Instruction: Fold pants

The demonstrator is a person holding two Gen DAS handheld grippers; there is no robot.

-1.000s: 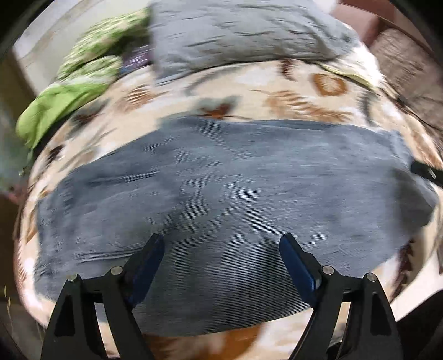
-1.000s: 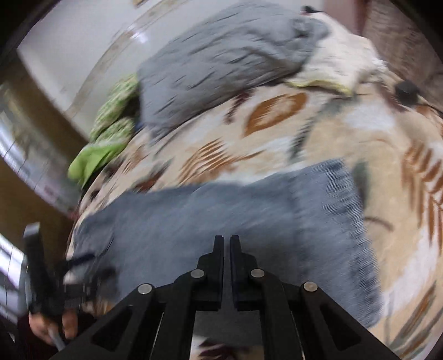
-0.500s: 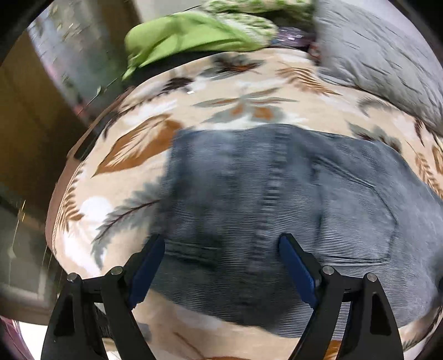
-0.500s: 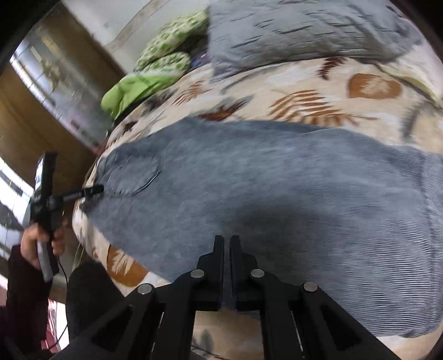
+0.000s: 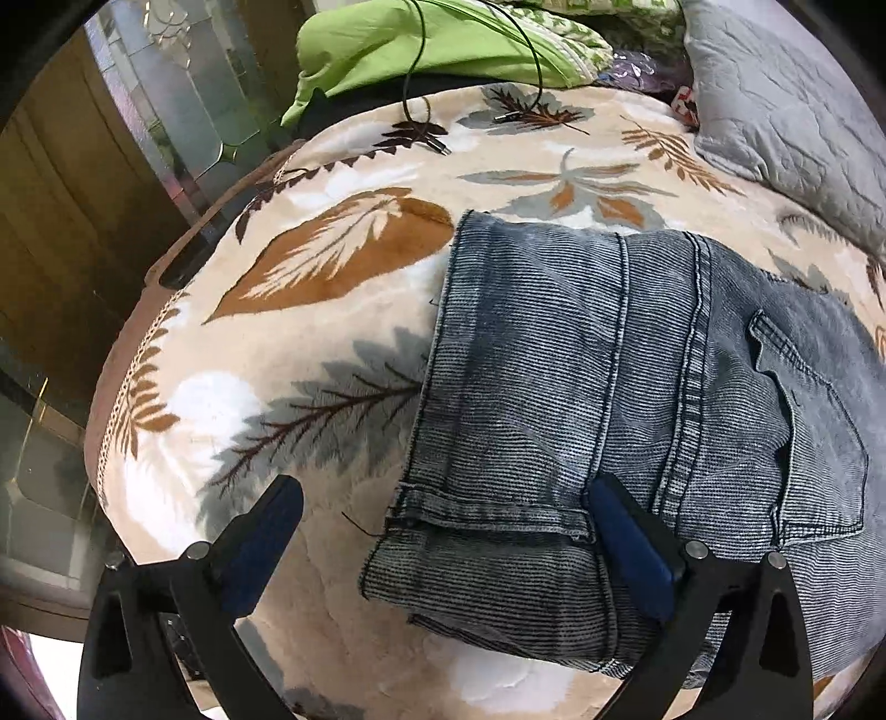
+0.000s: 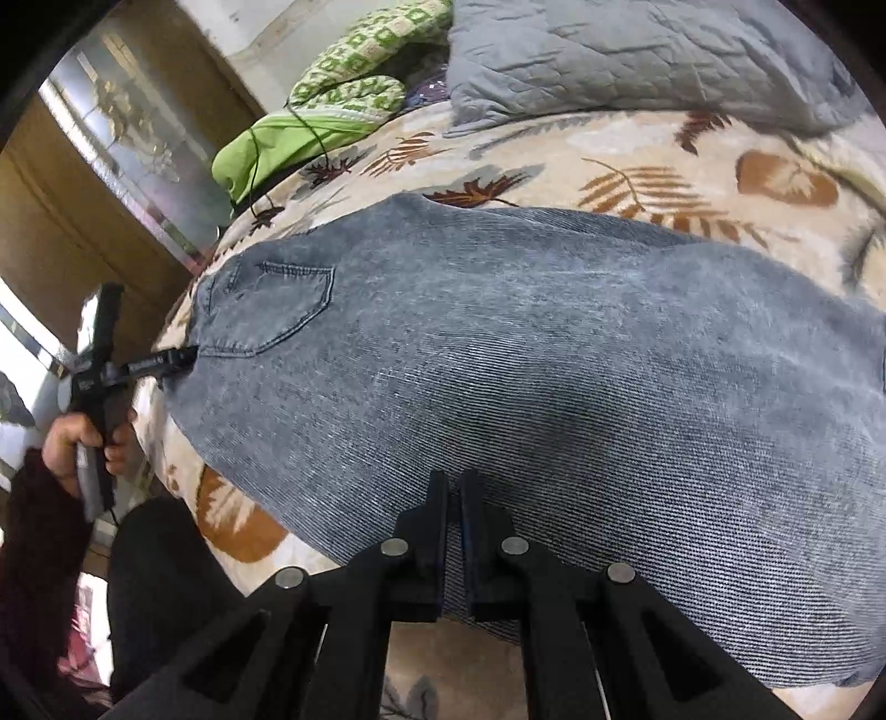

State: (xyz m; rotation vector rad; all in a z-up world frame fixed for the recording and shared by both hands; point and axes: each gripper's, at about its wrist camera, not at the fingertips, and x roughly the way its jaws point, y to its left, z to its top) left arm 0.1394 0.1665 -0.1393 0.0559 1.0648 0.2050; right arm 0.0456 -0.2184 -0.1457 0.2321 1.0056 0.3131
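Grey-blue jeans point(image 5: 609, 360) lie flat across the leaf-patterned blanket point(image 5: 332, 332), one back pocket point(image 5: 814, 443) facing up. My left gripper point(image 5: 443, 534) hovers over the waistband end with its jaws opening wide. The near waistband corner lies between the fingers, and the pads are not pressing on it. My right gripper point(image 6: 454, 498) is shut with nothing in it, low over the near edge of the jeans point(image 6: 526, 360) about midway along the legs. In the right wrist view a hand point(image 6: 83, 437) holds the left tool at the waist end.
A grey quilted pillow point(image 5: 775, 111) and a green cloth point(image 5: 415, 50) with a black cable point(image 5: 410, 94) lie at the far side. The bed's edge point(image 5: 160, 271) drops off at the left, beside a wooden wardrobe with glass doors point(image 5: 166, 111). A person's dark-clothed leg point(image 6: 160, 581) is close to the near edge.
The left gripper slid left along the jeans from their middle to the waistband end, and its jaws stand wider. The right gripper moved from the hem end to mid-leg, staying shut.
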